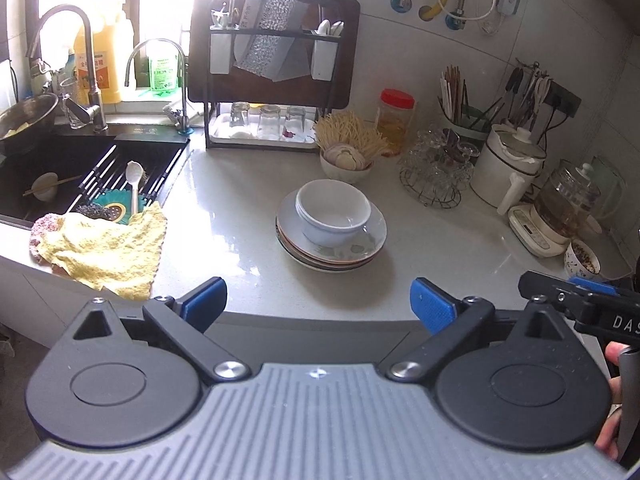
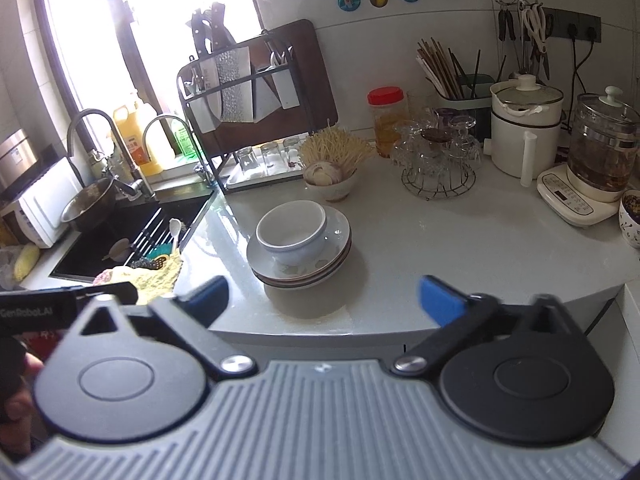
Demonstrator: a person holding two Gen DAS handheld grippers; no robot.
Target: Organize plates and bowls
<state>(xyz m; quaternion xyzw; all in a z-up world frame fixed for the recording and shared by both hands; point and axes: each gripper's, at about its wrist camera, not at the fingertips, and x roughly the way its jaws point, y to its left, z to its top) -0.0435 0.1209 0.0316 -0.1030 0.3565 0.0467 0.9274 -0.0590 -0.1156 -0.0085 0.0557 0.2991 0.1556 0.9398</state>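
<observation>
I hold my left tool [image 1: 319, 300] released, its blue pads spread wide over the near edge of the bench [image 1: 240, 216], gripping nothing. My right tool [image 2: 323, 300] is spread the same way, empty too, and hangs at the bench's front edge.

The bowls [image 1: 333, 212] sit nested (a white one inside another, as far as I can tell) on top of a stack of plates [image 1: 332, 248], out in the middle of the bench and well apart from both tools. From the right wrist view the same bowls [image 2: 292, 232] lean a little toward the left side of the plates [image 2: 300, 264].

Behind the stack stands a small bowl [image 1: 346, 168] holding garlic and a bundle of dry noodles, and near it a jar with a red lid [image 1: 394, 120]. A wire stand of upturned glasses [image 1: 436, 168] is to the right of that. To the left, a yellow cloth [image 1: 104, 252] lies on the bench corner just beside the sink [image 1: 80, 168], where a white spoon rests on the rack.
</observation>
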